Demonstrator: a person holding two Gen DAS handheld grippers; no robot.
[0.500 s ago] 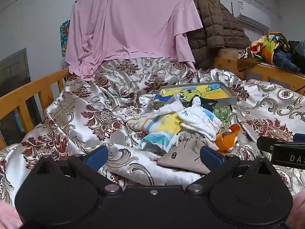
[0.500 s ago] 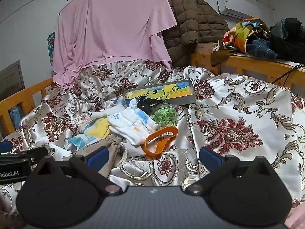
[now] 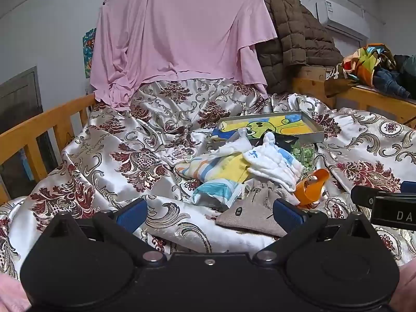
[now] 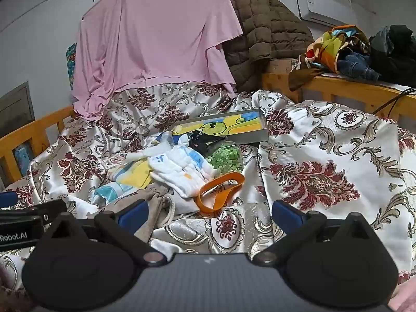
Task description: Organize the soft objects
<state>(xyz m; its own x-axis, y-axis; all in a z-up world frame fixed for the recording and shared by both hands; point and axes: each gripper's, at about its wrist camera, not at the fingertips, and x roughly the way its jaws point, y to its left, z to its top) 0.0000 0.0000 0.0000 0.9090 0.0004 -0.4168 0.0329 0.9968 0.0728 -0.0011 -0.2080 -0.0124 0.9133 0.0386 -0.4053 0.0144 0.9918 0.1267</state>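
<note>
Both hand-held grippers (image 3: pixel 209 214) (image 4: pixel 209 214) gape empty before cloths (image 3: pixel 273 163), pouch (image 3: pixel 253 214), perhaps sweets (image 4: pixel 225 157).

Glossy satin bedspread (image 3: pixel 109 182); matt wooden rail (image 3: pixel 39 130).

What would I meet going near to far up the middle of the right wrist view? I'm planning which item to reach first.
Right gripper → orange band → white folded cloth → green bag → picture tray → pink sheet.
</note>
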